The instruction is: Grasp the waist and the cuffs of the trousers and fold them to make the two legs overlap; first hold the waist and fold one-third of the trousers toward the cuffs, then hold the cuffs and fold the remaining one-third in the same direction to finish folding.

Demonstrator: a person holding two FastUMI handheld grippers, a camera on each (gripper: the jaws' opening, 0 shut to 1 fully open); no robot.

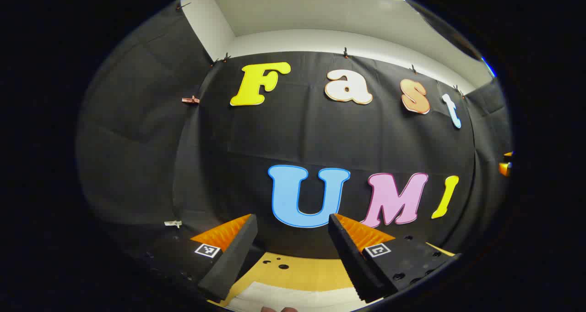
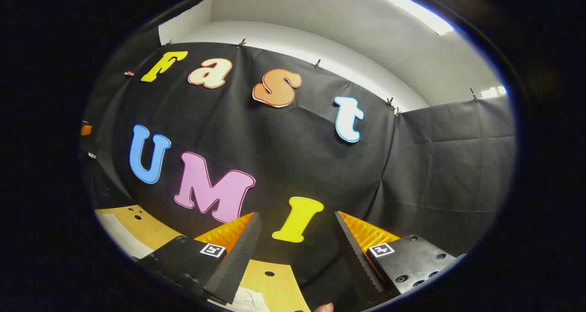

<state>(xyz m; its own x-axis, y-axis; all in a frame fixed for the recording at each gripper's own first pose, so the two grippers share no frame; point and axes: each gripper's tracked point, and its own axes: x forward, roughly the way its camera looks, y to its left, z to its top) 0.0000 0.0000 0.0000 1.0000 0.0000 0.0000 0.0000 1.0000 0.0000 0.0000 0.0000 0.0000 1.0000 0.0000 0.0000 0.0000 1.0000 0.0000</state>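
Two tongs are hanging raised and pointing at the booth wall, both spread and pinching nothing: the left tongs (image 1: 293, 220) and the right tongs (image 2: 297, 218). The trousers are hard to make out; a pale cloth strip (image 1: 293, 298) is lying on the wooden table (image 1: 302, 270) beneath the left tongs and is likely part of them, with a similar pale patch (image 2: 121, 236) off to the left in the right gripper view. By my reading no fold is begun. Both tongs should be tipping down, one seeking the waist, one the cuffs, biting the hem fully. Nothing is standing in the way on the table; small holes (image 1: 280, 266) are dotting the wood.
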